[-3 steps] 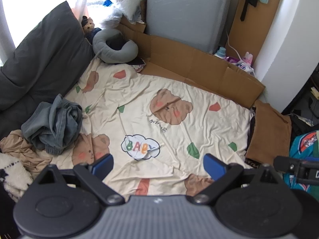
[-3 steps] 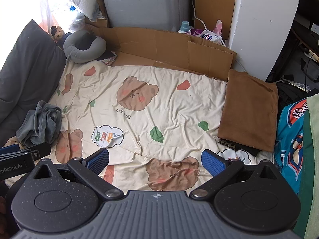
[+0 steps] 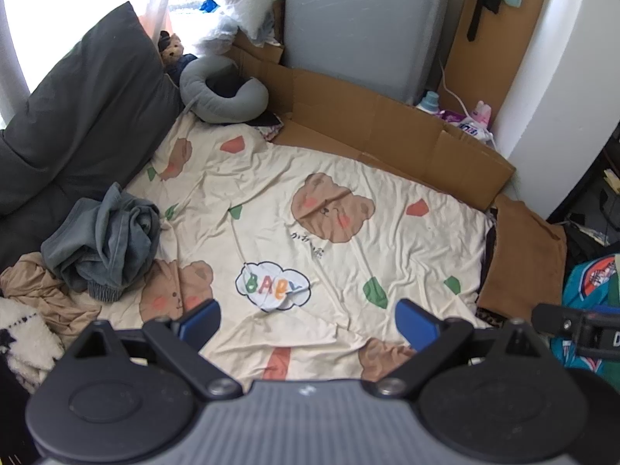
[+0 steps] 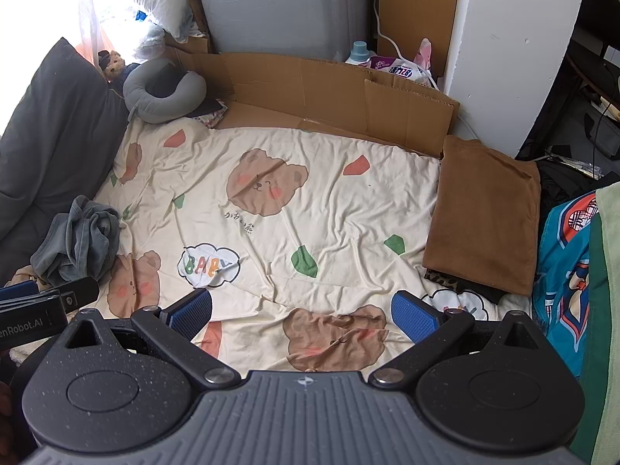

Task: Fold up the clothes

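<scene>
A crumpled grey-blue garment [image 3: 104, 240] [image 4: 81, 242] lies in a heap at the left edge of the cream bear-print sheet [image 3: 310, 201] [image 4: 294, 201]. A tan garment [image 3: 42, 290] is bunched below it. At the sheet's right edge rests a folded brown garment [image 4: 484, 217] [image 3: 527, 248] on a darker folded piece. My left gripper [image 3: 308, 323] hovers open over the sheet's near part, nothing between its blue pads. My right gripper [image 4: 302, 314] is open too, above the sheet, empty. Each gripper shows at the edge of the other's view.
A dark grey pillow [image 3: 77, 116] lines the left side, with a grey neck pillow [image 3: 221, 97] and a small teddy bear [image 3: 170, 48] at the back. Cardboard [image 3: 387, 131] borders the far side before a grey appliance [image 3: 360, 19]. A teal printed cloth [image 4: 565, 255] hangs at right.
</scene>
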A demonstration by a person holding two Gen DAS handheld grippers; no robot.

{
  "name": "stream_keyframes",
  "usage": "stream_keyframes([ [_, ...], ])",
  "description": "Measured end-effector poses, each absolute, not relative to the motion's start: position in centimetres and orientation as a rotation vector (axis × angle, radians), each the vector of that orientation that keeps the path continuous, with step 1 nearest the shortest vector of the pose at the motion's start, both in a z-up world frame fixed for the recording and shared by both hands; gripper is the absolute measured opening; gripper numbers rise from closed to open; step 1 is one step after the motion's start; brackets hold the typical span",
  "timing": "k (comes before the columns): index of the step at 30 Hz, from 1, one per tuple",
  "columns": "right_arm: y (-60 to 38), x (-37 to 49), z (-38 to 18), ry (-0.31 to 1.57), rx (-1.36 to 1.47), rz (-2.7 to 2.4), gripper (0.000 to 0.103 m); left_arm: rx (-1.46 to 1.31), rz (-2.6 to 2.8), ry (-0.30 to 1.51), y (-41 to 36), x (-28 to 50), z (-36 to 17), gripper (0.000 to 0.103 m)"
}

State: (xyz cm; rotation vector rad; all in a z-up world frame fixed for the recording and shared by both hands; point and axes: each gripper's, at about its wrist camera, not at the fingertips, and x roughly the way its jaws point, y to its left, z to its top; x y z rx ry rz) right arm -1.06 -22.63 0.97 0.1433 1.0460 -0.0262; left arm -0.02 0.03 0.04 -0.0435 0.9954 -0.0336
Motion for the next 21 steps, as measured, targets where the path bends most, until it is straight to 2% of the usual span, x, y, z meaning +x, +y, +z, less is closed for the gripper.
stream_keyframes([
  [21, -22.63, -1.1, 0.95, 1.044, 0.146, -0.024, 0.101, -0.048, -0.036, 0.997, 0.29, 0.07, 0.0, 0.098],
])
